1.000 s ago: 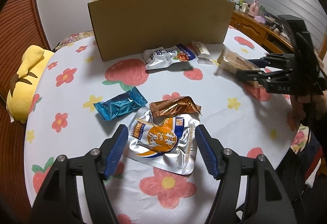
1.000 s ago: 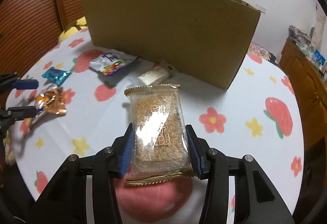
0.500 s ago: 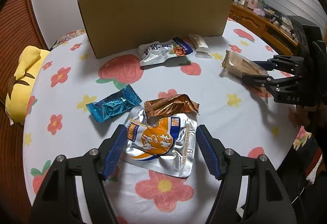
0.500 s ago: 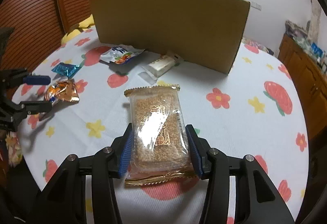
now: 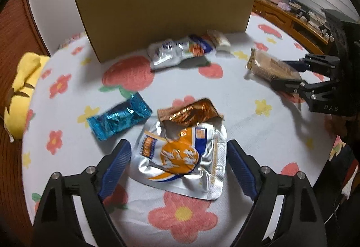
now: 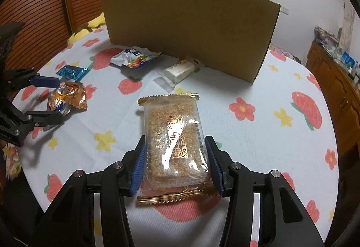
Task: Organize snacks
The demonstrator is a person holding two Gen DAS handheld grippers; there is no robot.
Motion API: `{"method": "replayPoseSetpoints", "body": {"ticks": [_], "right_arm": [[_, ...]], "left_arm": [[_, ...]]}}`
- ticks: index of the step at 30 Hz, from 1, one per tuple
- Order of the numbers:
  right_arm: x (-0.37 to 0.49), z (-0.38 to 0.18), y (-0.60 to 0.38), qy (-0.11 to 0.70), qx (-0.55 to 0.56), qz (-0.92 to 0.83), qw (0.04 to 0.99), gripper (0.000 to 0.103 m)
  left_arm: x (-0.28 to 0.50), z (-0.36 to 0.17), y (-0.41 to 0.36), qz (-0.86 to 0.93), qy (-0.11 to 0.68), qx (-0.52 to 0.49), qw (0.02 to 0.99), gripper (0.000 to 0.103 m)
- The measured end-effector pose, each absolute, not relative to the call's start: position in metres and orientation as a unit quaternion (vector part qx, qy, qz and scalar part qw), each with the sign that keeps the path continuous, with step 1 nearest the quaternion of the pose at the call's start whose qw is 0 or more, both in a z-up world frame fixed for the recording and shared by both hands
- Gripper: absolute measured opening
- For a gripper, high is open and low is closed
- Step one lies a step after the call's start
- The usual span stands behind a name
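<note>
My right gripper point(image 6: 176, 157) is shut on a clear sesame candy pack point(image 6: 174, 132) and holds it above the table; the pack also shows in the left wrist view point(image 5: 270, 65). My left gripper point(image 5: 177, 157) is open, its fingers either side of a silver and orange snack pouch point(image 5: 182, 152) on the table. A copper wrapper point(image 5: 191, 112) and a blue wrapper point(image 5: 118, 117) lie just beyond it. A silver and blue pouch point(image 5: 177, 51) and a white bar point(image 5: 219, 38) lie by the cardboard box point(image 5: 166, 10).
The round table has a floral cloth point(image 6: 281, 94). A yellow plush toy point(image 5: 22, 82) lies at the table's left edge. A wooden cabinet point(image 5: 292, 19) with clutter stands at the right.
Both grippers have drawn back and lifted a little; the box looks smaller and farther in the right view. The right gripper still holds the sesame pack. The left stays open around the pouch.
</note>
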State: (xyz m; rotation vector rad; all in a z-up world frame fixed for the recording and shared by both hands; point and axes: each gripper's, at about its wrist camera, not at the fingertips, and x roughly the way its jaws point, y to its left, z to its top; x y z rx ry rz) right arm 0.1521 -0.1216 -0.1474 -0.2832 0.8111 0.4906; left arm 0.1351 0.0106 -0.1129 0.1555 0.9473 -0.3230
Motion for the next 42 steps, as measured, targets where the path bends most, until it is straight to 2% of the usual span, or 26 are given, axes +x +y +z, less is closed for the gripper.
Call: {"method": "replayPoseSetpoints", "body": {"ticks": [11, 15, 31, 34, 36, 42], "right_arm": [[0.152, -0.148, -0.122, 0.390, -0.133, 0.238, 0.879, 0.051], [0.152, -0.148, -0.122, 0.390, -0.133, 0.238, 0.879, 0.051], [0.152, -0.148, -0.122, 0.391, -0.133, 0.238, 0.879, 0.052], [0.151, -0.148, -0.122, 0.391, -0.133, 0.238, 0.879, 0.052], [0.152, -0.148, -0.122, 0.391, -0.133, 0.238, 0.879, 0.052], [0.151, -0.148, -0.122, 0.390, -0.134, 0.238, 0.879, 0.052]], "left_arm": [[0.135, -0.114, 0.013, -0.164, 0.444, 0.069, 0.878, 0.086], [0.135, -0.110, 0.018, -0.178, 0.435, 0.050, 0.881, 0.074], [0.121, -0.090, 0.025, -0.172, 0.416, 0.047, 0.892, 0.048], [0.121, -0.080, 0.028, -0.175, 0.407, 0.044, 0.896, 0.035], [0.124, -0.075, 0.031, -0.172, 0.408, 0.042, 0.896, 0.015], [0.134, -0.075, 0.042, -0.149, 0.417, 0.045, 0.895, 0.012]]}}
